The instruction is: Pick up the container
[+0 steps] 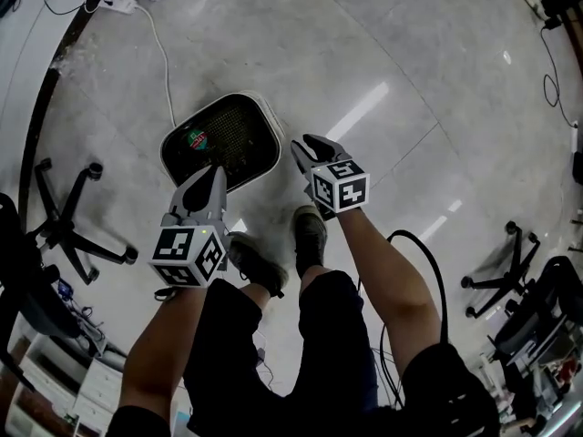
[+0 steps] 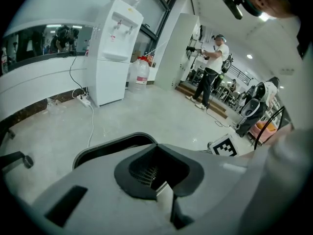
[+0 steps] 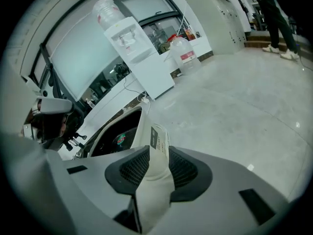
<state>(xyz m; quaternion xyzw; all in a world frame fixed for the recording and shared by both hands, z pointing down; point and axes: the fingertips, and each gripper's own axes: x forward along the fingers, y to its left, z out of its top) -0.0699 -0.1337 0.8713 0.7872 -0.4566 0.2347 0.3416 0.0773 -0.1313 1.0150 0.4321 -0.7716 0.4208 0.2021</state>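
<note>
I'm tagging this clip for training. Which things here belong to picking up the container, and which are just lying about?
Job in hand: container; left gripper and right gripper, each clamped on its rim.

Lying about: water dispenser; water jug; power strip; chair base.

Container [image 1: 271, 118]: near rim is covered by the left gripper [image 1: 215, 171] and the right gripper [image 1: 306, 146] in the head view.
Sticker [image 1: 196, 139]: print is too small to be read.
Chair [image 1: 64, 221]: partly cut off by the left edge.
</note>
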